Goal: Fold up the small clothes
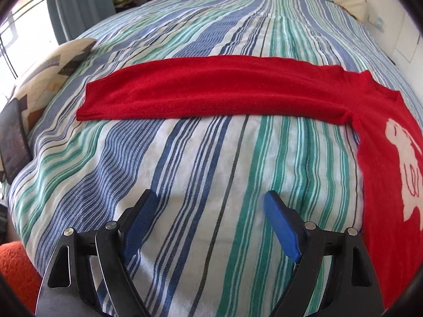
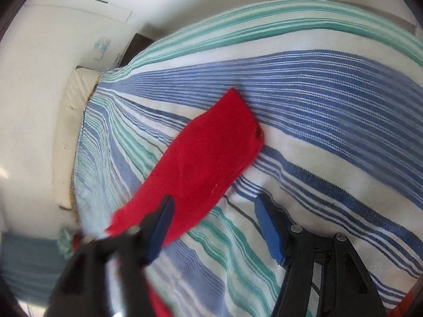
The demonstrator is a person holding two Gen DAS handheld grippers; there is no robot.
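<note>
In the left wrist view the left gripper (image 1: 211,203) sat low in the middle of the frame with its blue-padded fingers (image 1: 281,227) spread wide apart, nothing between them but the striped bedspread (image 1: 201,158). Across the middle of the frame a red sweater (image 1: 380,142) lay flat on that bedspread, one sleeve (image 1: 201,92) stretched straight out toward the left, its cuff ending at centre left, well beyond the fingertips. The body of the sweater ran down the right edge and carried a white figure (image 1: 404,166) on its front. A patterned cushion (image 1: 50,71) rested at the upper left edge of the bed, with a dark flat panel (image 1: 13,142) just below it, and an orange fabric (image 1: 15,264) showed in the lower left corner. In the right wrist view the right gripper (image 2: 214,203) was at the bottom of the frame, also parted wide and gripping nothing. Its left finger (image 2: 161,229), blurred, overlapped the red sweater's other sleeve (image 2: 206,158), which ran diagonally from lower left up to the centre of the frame; whether the finger touched the cloth could not be told. Its right finger (image 2: 269,229) stood over bare bedspread (image 2: 330,132). A pale pillow (image 2: 71,121) lay along the left edge.
</note>
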